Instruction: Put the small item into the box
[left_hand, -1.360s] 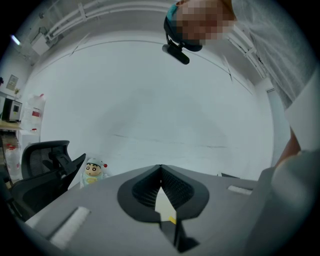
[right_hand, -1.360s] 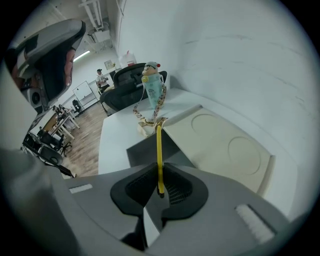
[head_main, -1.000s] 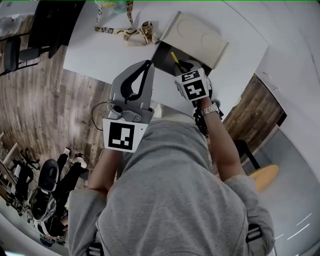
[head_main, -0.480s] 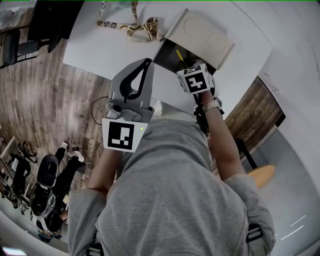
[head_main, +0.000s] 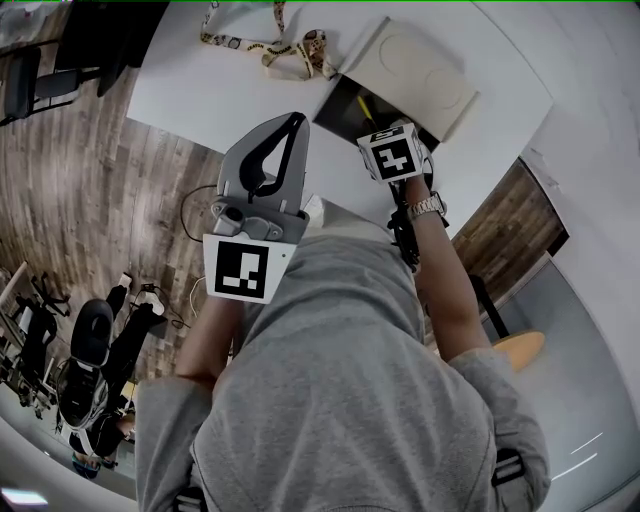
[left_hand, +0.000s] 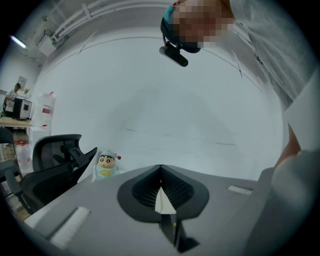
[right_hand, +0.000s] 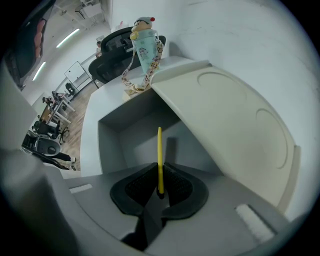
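A thin yellow stick stands upright between the jaws of my right gripper, which is shut on its lower end. Stick and gripper hang over the open grey box, whose pale lid leans back to the right. In the head view the right gripper sits at the near edge of the box's dark inside, with the stick poking over it. My left gripper is shut and empty, held off the table's near edge, left of the box. In its own view the left gripper points at a white wall.
A patterned lanyard lies on the white table behind the box, tied to a cartoon-figure bottle. A small toy figure and a black office chair show beyond the left gripper. Wood floor lies left of the table.
My right gripper has carried the yellow stick forward, farther over the open box. The left gripper has stayed where it was.
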